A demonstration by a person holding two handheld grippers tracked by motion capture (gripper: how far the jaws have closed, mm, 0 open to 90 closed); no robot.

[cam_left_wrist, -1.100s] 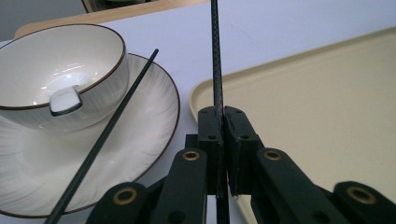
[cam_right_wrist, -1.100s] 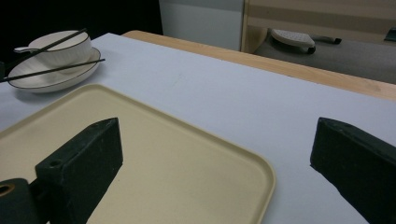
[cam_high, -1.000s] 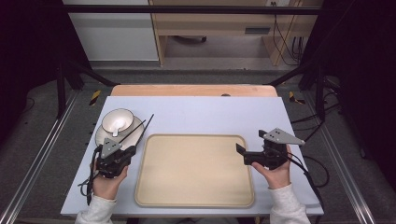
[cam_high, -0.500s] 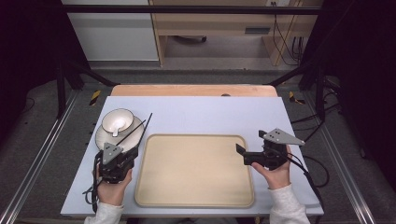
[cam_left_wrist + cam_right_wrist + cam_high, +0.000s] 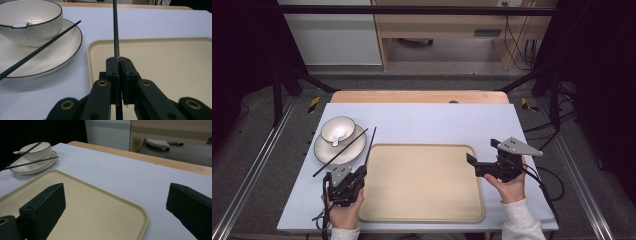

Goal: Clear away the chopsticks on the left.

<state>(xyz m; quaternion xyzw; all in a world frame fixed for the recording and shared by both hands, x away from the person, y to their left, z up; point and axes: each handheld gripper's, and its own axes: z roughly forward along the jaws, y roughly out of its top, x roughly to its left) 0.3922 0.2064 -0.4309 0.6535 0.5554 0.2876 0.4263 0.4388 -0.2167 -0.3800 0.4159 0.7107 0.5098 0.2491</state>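
Because its jaws are clamped tight on one black chopstick (image 5: 116, 32), the left gripper (image 5: 357, 176) carries that stick pointing away from the person, running along the left rim of the beige tray (image 5: 422, 210); in the left gripper view the stick rises straight up from between the pads, pinched near its end, so most of its length sticks out free ahead. That long overhang probably lets the tip be steered onto the tray without the gripper body getting in the way. The second chopstick (image 5: 340, 152) lies slantwise across the white plate (image 5: 324, 151) near the table's left edge, propped on the plate's rim and leaning beside the white bowl (image 5: 331, 126) that stands on it; a white spoon (image 5: 338, 136) rests inside the bowl. The right gripper (image 5: 479, 162) hangs over the tray's right edge with its jaws spread wide and nothing between them, seemingly waiting its turn. The tray sits bare in the middle of the pale blue table (image 5: 437, 120), towards the person's edge, likely the place where the tableware is to be set.
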